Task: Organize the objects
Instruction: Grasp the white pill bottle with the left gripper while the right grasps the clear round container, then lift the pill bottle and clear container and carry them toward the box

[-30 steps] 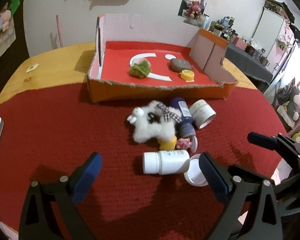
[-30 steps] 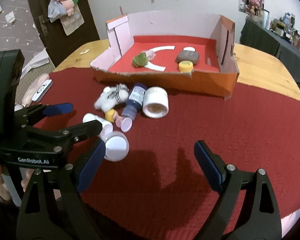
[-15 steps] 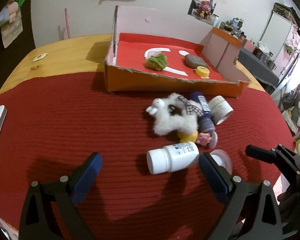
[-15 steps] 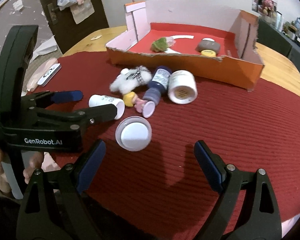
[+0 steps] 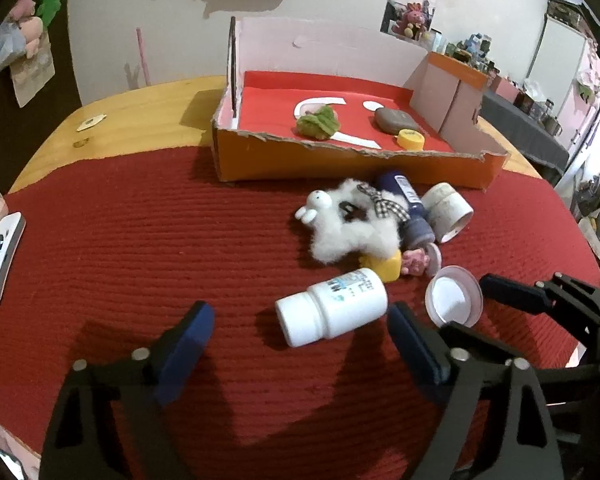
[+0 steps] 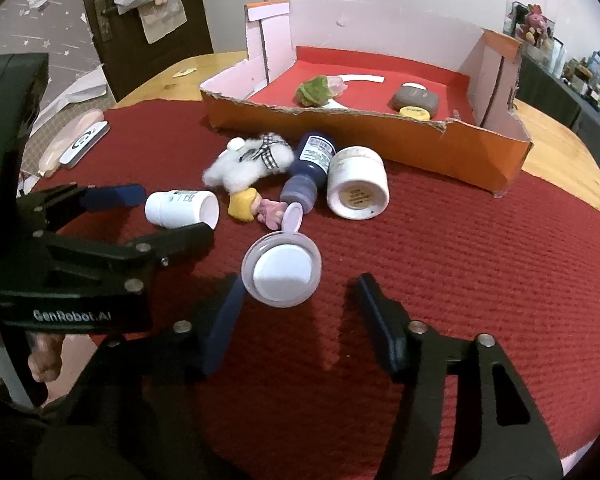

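On the red-covered worktop (image 5: 140, 240), the white bottle (image 5: 334, 310) lies between the closing, not yet touching fingers of the left gripper (image 5: 300, 334), while the right gripper (image 6: 300, 300) fingers close around the round lid (image 6: 282, 274) just right.

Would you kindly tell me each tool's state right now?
Left tool: open, closing, white bottle just ahead.
Right tool: open, closing around round lid.
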